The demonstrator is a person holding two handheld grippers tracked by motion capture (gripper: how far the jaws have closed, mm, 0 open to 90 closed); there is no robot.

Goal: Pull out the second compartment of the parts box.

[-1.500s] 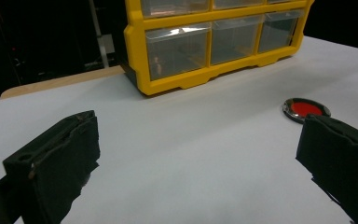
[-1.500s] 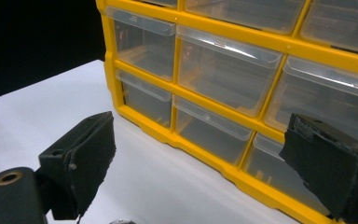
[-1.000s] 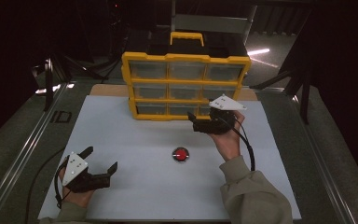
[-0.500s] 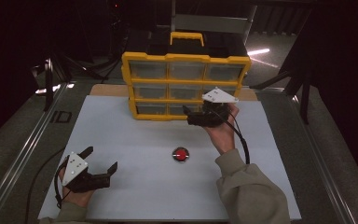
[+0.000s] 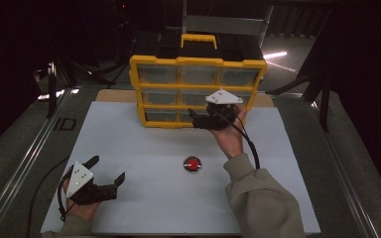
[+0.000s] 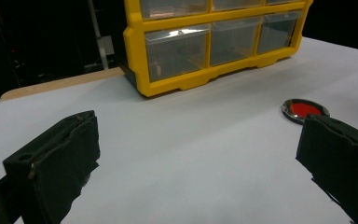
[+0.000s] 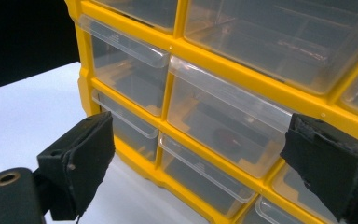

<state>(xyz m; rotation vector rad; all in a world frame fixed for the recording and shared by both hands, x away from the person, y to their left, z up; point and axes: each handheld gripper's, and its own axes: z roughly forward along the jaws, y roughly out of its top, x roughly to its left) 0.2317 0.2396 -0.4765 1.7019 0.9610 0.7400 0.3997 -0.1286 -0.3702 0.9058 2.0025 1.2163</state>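
1. At the back of the white counter (image 5: 129, 148) stands a yellow drawer cabinet (image 5: 197, 62), three rows of clear drawers, black handle on top.
2. Right tool (image 5: 194, 118) is raised in front of the cabinet's lower rows, jaws spread wide, gripping nothing.
3. Right gripper view: the jaws frame a clear middle-row drawer (image 7: 223, 121); a dark round item (image 7: 226, 138) lies inside it, too blurred to identify. Jaws are close to the drawer fronts; contact can't be confirmed.
4. Left tool (image 5: 108, 174) rests low at the counter's near-left corner, jaws released, empty.
5. A red round button (image 5: 192, 164) with a metal rim sits mid-counter, between the two tools, well apart from the cabinet. In the left gripper view it lies just beyond one jaw.
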